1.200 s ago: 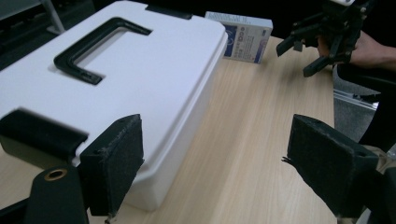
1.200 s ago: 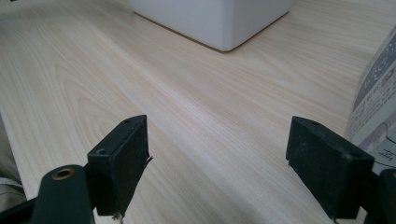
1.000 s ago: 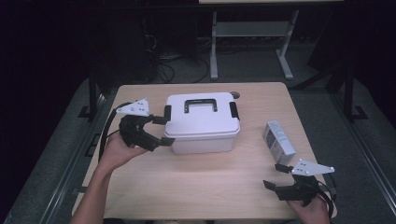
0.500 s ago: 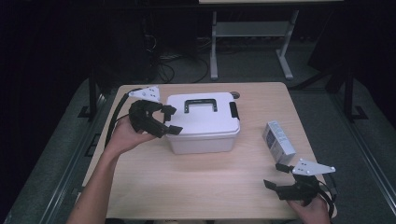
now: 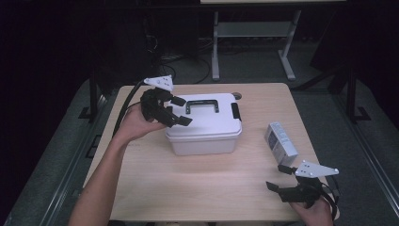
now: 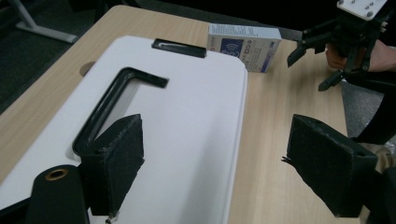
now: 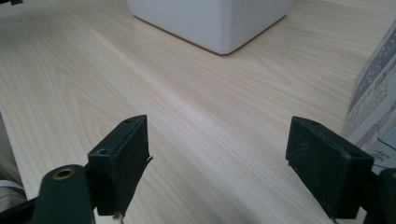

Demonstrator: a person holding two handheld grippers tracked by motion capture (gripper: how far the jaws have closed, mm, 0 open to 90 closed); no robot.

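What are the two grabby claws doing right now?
Left gripper: open, holding nothing, over the white box.
Right gripper: open, holding nothing, above the table near the small carton.

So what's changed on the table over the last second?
The left tongs rose from the white box's left side and moved over its lid, jaws open, holding nothing. The right tongs stayed open near the table's front edge; the box and the small carton haven't moved.
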